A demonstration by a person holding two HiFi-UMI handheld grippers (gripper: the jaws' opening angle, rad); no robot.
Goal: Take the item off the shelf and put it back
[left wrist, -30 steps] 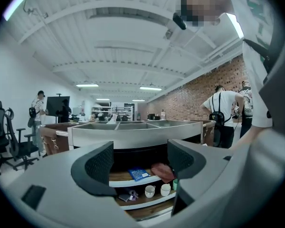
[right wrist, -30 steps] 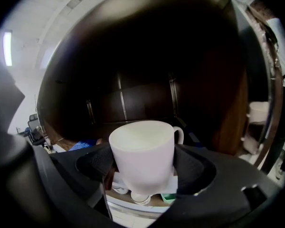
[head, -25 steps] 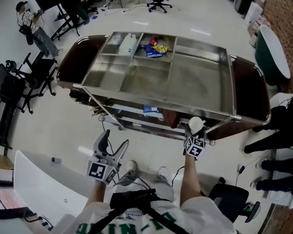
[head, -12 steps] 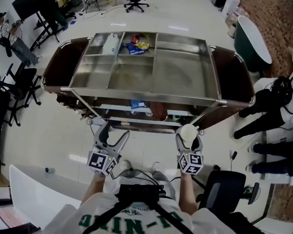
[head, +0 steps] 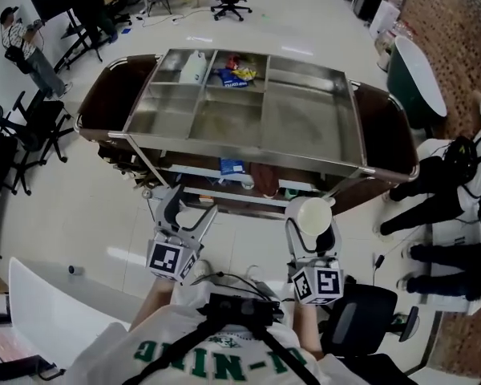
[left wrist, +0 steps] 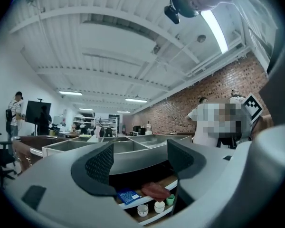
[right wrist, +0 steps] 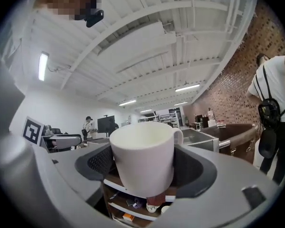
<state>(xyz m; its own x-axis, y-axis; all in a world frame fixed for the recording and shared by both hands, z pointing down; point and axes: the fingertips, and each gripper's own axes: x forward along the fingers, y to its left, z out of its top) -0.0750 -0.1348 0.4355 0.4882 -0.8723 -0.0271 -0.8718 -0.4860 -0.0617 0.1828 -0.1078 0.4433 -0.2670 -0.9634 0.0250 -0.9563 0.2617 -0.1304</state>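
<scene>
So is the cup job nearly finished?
About halfway. Done: the white mug is off the shelf. In hand: the right gripper is shut on the mug, holding it upright out in front of the shelf. The left gripper is open and empty. Left to do: set the mug back on the shelf and let go.

Cart's lower shelf (head: 194, 172) largely hidden under the steel top (head: 305, 127); its small cups (left wrist: 143, 210) indistinct.

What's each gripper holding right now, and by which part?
Right gripper holds the white mug by its body, pads on opposite sides. Left gripper holds nothing; jaws apart.
</scene>
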